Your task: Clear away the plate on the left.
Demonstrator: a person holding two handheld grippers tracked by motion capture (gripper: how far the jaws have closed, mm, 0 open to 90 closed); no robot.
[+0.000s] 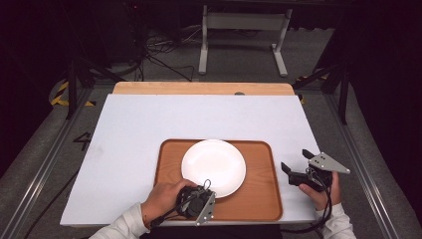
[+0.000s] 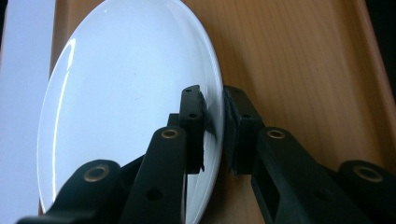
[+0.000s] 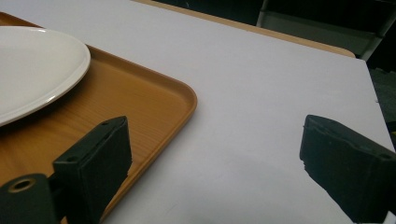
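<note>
A white round plate [image 1: 213, 167] lies on a brown wooden tray [image 1: 261, 194] at the table's near middle. My left gripper [image 1: 199, 196] sits at the plate's near rim. In the left gripper view its two black jaws pinch the edge of the plate [image 2: 121, 88], one jaw above the rim and one under it, with the left gripper [image 2: 214, 116] shut on it. My right gripper [image 1: 294, 164] hovers just right of the tray, jaws wide apart. In the right gripper view the right gripper [image 3: 215, 149] spans the corner of the tray [image 3: 140, 98], with the plate [image 3: 32, 65] at the far left.
The tray rests on a white board [image 1: 149, 124] that covers a wooden table [image 1: 199, 88]. Beyond the table stand a metal frame [image 1: 244, 30] and loose cables [image 1: 159, 47] on a grey floor. White board surface lies open to the left, behind and to the right of the tray.
</note>
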